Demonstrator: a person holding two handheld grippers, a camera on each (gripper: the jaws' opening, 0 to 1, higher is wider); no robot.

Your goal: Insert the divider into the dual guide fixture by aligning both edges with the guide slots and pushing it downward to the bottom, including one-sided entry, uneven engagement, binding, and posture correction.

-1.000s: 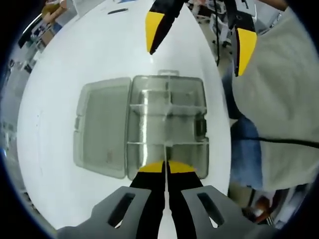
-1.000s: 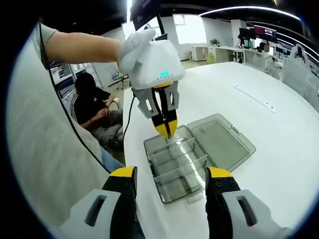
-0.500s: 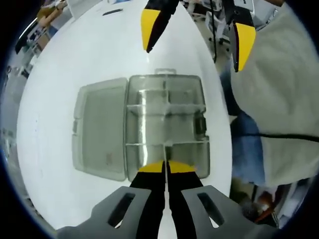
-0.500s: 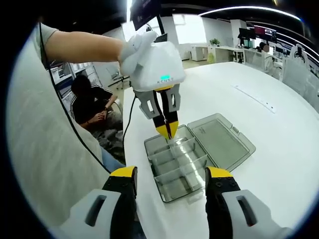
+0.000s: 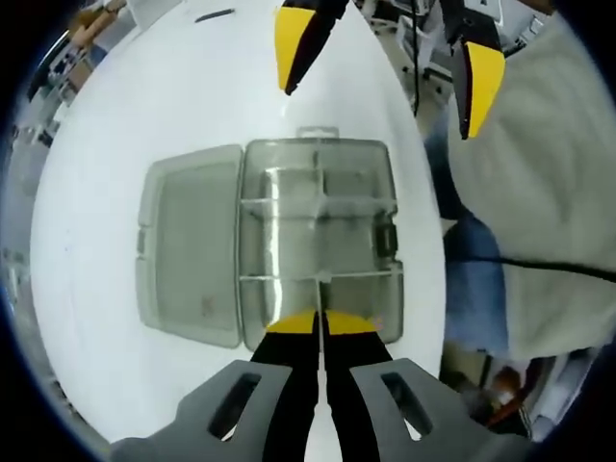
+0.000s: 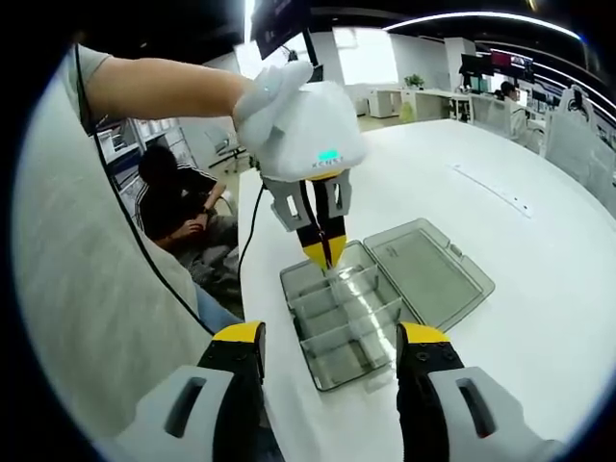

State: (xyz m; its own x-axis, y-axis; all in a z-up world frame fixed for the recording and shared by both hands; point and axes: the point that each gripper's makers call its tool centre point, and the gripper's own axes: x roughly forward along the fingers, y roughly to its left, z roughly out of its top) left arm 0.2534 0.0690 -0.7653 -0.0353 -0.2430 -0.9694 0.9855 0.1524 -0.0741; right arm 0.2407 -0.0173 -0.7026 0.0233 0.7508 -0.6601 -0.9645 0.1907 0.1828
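Observation:
A clear plastic compartment box (image 5: pixel 318 221) lies on the white table (image 5: pixel 115 125) with its lid (image 5: pixel 188 245) folded open flat beside it. My left gripper (image 5: pixel 318 323) is shut, yellow tips pressed together over the box's near wall. It pinches a thin clear divider (image 5: pixel 318 289), seen edge-on and reaching down into the box. In the right gripper view the left gripper (image 6: pixel 322 255) hangs upright over the box (image 6: pixel 342 322), the divider (image 6: pixel 339 275) under its tips and the lid (image 6: pixel 428 274) to the right. My right gripper (image 6: pixel 329 346) stands open, short of the box, holding nothing.
The right gripper (image 5: pixel 385 63) hovers beyond the box's far side in the left gripper view. A person's grey-shirted body (image 5: pixel 539 192) borders the table edge. A seated person (image 6: pixel 178 207) is in the background. A long thin strip (image 6: pixel 491 192) lies farther out on the table.
Almost nothing has changed. Both views have drifted slightly, and the left gripper stays shut over the box at the same spot.

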